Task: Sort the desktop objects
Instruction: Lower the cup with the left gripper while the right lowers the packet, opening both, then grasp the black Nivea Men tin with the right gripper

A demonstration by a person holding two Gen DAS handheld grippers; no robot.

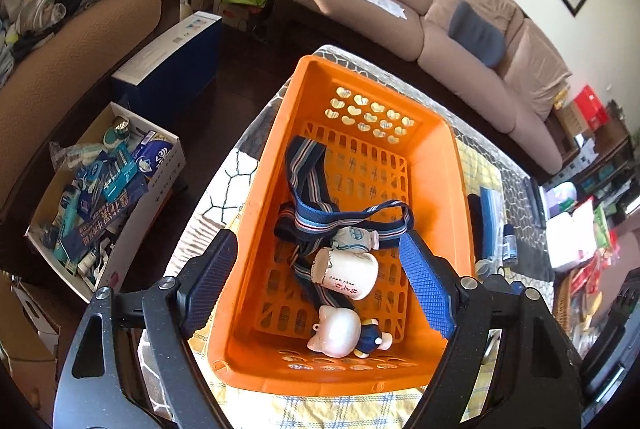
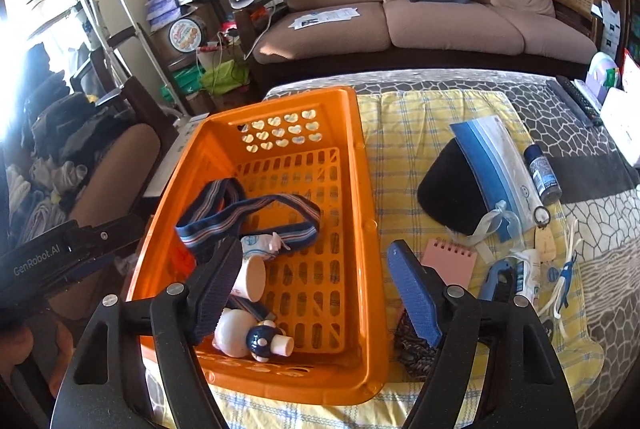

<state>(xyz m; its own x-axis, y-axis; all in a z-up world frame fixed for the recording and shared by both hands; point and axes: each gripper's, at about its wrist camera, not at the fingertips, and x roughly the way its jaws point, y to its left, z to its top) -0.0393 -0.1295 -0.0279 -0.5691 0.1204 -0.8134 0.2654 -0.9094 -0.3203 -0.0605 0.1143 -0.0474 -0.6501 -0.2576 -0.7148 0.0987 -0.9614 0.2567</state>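
An orange basket (image 1: 454, 169) (image 2: 365, 189) stands on a yellow checked cloth (image 2: 404, 133). In it lie a striped blue strap (image 1: 306, 169) (image 2: 224, 207), a white cup (image 1: 352, 275) (image 2: 252, 277), a white and blue figurine (image 1: 336, 333) (image 2: 256, 339) and a small blue-patterned pouch (image 1: 354, 239) (image 2: 256, 243). My left gripper (image 1: 316, 235) hangs open over the basket's near end, holding nothing. My right gripper (image 2: 313, 244) is open too, its left finger over the cup and its right finger outside the basket's right rim.
Right of the basket lie a black pouch (image 2: 448, 189), a blue zip bag (image 2: 496, 157), a blue bottle (image 2: 542, 171), a pink notepad (image 2: 450, 261), a white tube (image 2: 528, 269) and a dark patterned item (image 2: 412, 345). A box of clutter (image 1: 104, 189) sits on the floor at left.
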